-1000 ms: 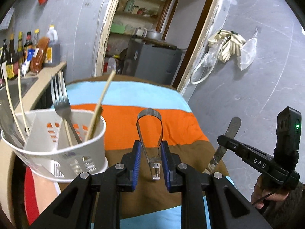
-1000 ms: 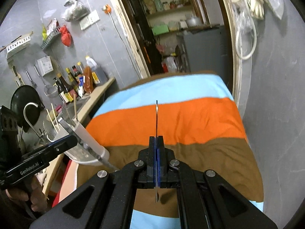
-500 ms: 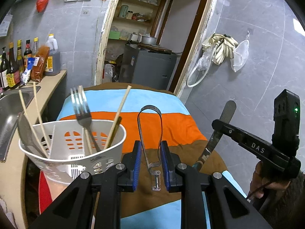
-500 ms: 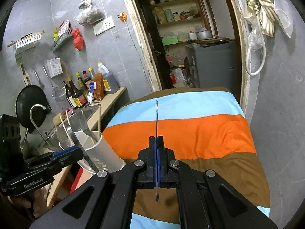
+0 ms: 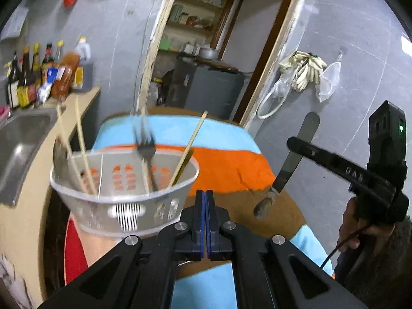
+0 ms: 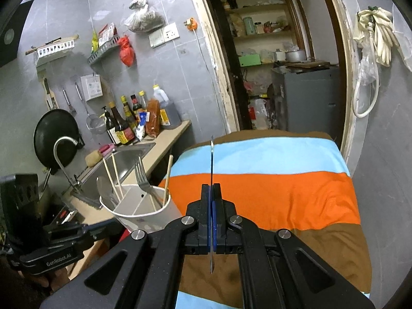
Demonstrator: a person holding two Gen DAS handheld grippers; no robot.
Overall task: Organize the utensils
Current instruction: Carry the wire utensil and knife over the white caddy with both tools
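Left wrist view: we see the left gripper with its blue pads pressed together; its jaws have just been closing, and nothing lies between them. Just ahead to the left stands the white perforated plastic basket, blurred, already holding a steel fork, pale wooden chopsticks and what looks like a spoon bowl against its left wall. To the right, the right gripper is clenched on a flat metal table knife, held in the air above the orange, brown and blue striped cloth, well apart from the basket. Right wrist view: we look along the knife edge-on, a thin line clamped between the shut pads, tip pointing away over the cloth. The basket sits low on the left at the cloth's edge beside the steel sink; what it rests on we cannot tell. We judge the sorting nearly finished: most utensils stand in the basket, no loose ones show on the cloth, and the knife is the one piece we see left to carry over and drop in.
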